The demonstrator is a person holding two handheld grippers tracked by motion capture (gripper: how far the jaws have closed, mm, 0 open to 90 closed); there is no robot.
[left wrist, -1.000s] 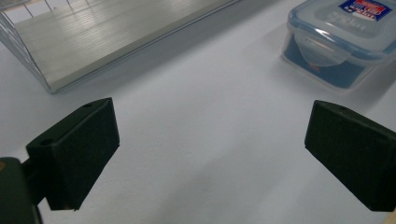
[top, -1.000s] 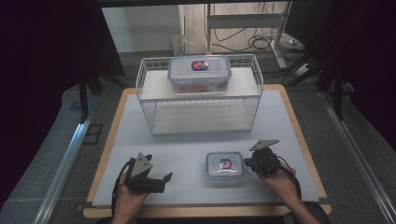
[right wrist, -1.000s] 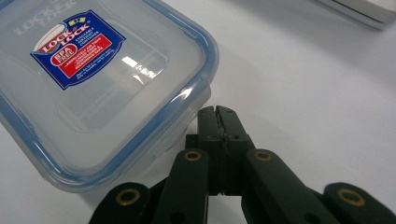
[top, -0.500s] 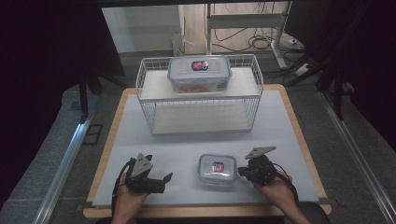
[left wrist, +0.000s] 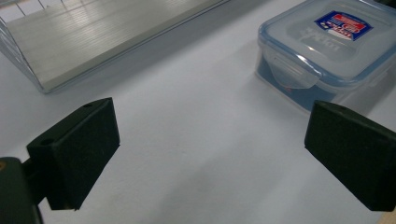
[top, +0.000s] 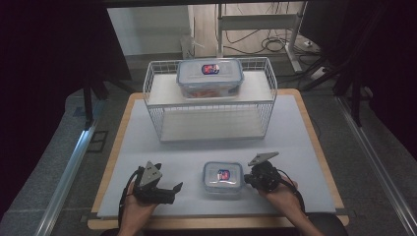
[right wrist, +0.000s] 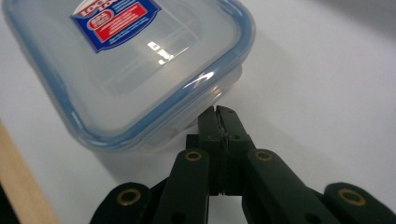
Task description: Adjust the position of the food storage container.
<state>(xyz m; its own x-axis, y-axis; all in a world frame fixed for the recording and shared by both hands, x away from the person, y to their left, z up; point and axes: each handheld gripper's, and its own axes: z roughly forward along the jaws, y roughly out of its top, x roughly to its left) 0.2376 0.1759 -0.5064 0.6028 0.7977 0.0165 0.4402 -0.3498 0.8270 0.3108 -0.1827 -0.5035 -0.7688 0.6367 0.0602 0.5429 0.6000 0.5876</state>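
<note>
A small clear container with a blue-rimmed lid [top: 223, 178] rests on the white mat near the front edge. It also lies ahead in the left gripper view [left wrist: 327, 46] and close up in the right gripper view [right wrist: 126, 70]. My right gripper [top: 247, 179] is shut with nothing between its jaws, and its closed tips [right wrist: 219, 114] press against the container's right side under the lid rim. To the container's left, my left gripper [top: 174, 189] stands open, pointing toward it. Its pads [left wrist: 79, 154] are wide apart over bare mat.
A white wire rack [top: 211, 105] stands at the back middle of the table [top: 295, 137], its lower shelf [left wrist: 93, 37] open to the front. A larger lidded container [top: 210, 77] sits on the rack's top. A wooden border rims the mat.
The right gripper has moved left with the small container sliding left ahead of it, toward the left gripper. The left gripper has stayed put.
</note>
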